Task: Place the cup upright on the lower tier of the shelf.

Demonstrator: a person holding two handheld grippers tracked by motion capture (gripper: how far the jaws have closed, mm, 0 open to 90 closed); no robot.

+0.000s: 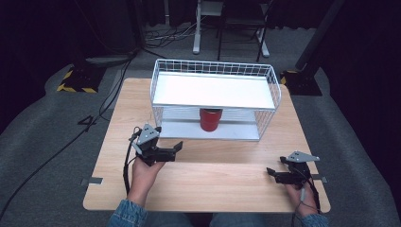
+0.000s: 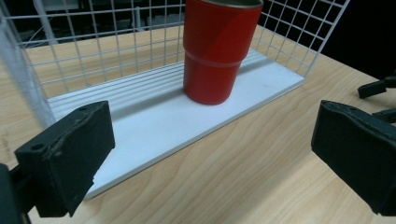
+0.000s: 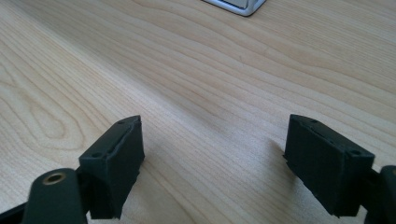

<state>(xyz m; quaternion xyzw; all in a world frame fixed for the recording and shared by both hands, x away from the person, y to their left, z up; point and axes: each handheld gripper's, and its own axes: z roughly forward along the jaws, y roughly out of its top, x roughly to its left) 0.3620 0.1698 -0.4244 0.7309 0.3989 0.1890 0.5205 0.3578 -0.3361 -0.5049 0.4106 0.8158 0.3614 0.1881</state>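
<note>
Left claw apart, near red cup ahead on rack shelf | right claw apart, over table

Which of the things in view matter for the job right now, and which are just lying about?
In play: red cup on the lower shelf of the white wire rack; left tool, open, pointed at it.

Idle: right tool, open over bare table; floor cables.

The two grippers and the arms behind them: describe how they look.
Both the left gripper and the right gripper are black, each topped by a grey three-cornered plate and trailing a black cable. Their jaws end in blocky black pads with small screw holes. Both forearms wear blue denim sleeves.
</note>
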